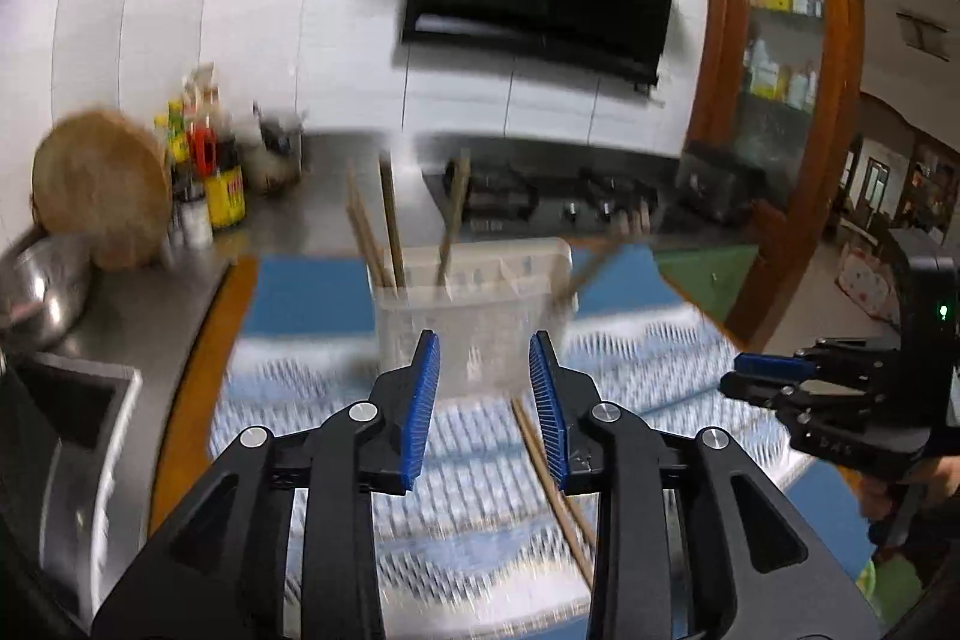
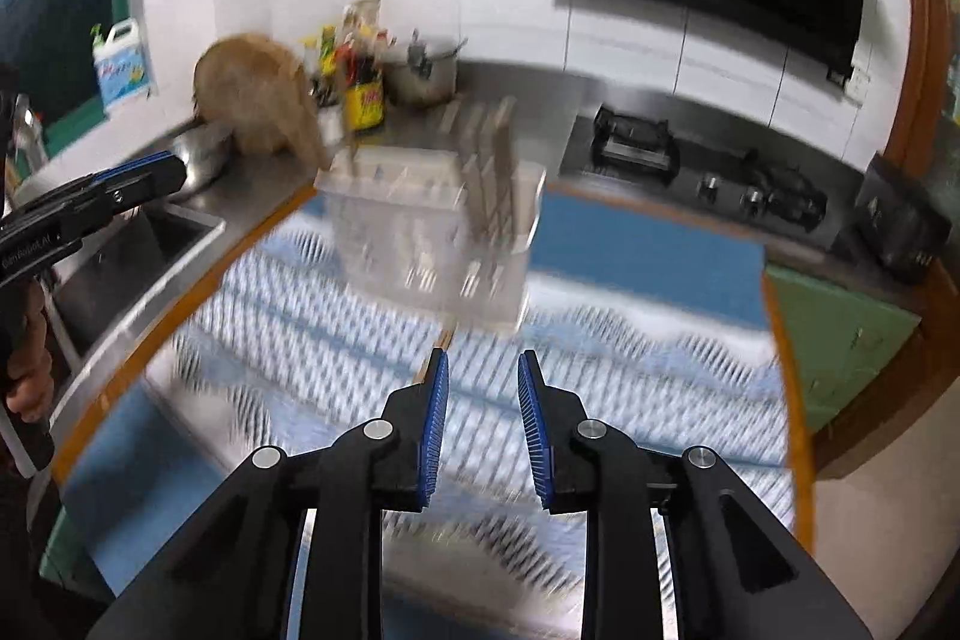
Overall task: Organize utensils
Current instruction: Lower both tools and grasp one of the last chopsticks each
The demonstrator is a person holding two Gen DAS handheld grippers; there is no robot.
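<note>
A: How are the two tools seen to be set?

B: The left gripper (image 1: 483,370) is held with its blue pads parted, and nothing is clamped between them. The right gripper (image 2: 482,388) is likewise parted and empty.

A: Where is the utensil holder found?

B: The clear plastic holder (image 1: 474,304) is stood upright on the patterned blue-and-white mat (image 1: 456,490), ahead of both grippers. Several wooden chopsticks (image 1: 390,226) are stood in it, leaning at different angles. The picture is blurred, so the exact compartments cannot be told.

A: Is anything left lying outside it?

B: A pair of loose chopsticks (image 1: 555,490) is seen lying flat on the mat, just in front of the holder, partly hidden by the left gripper's right finger. In the right wrist view only one end is glimpsed beside the inner pad.

A: What is placed around the mat?

B: A steel sink (image 2: 120,250) is set to the left, a round wooden board (image 1: 99,184) and sauce bottles (image 1: 216,172) are lined at the wall, and a gas hob (image 2: 708,178) is fitted at the right.
</note>
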